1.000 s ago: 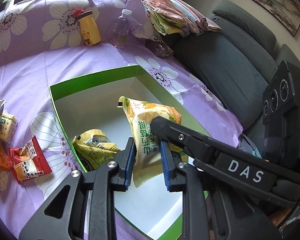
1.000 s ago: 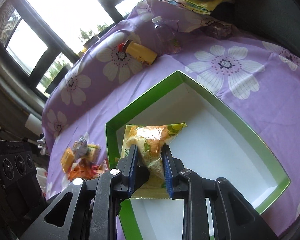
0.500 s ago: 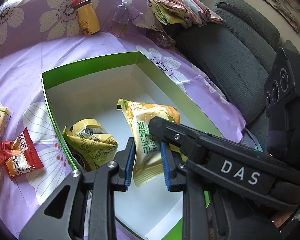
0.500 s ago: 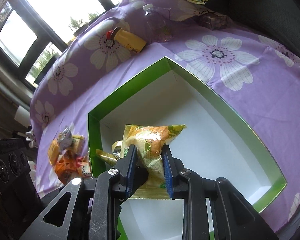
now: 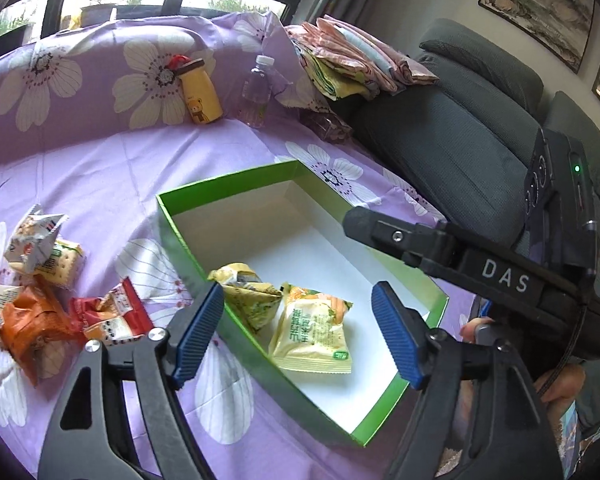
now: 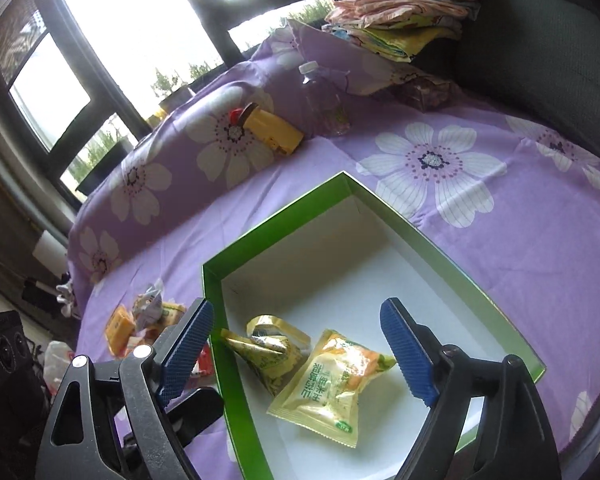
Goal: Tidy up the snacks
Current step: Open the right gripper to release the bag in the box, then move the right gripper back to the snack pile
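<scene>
A heap of snack packets (image 5: pixel 40 300) lies on the purple flowered cloth (image 5: pixel 100 184) off the green box's (image 5: pixel 228 180) left edge, partly cut off by the frame. Both the left hand-held gripper (image 5: pixel 298 330) and right hand-held gripper (image 6: pixel 296 348) are opening, nothing between their jaws. The pale yellow snack bag (image 6: pixel 328 388) and a crumpled yellow packet (image 6: pixel 266 346) lie in the box's near left corner, leaving its white floor otherwise free.

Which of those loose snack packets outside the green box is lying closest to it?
The red packet, lying just off the green box's left wall. The orange and white packets lie farther left.
</scene>
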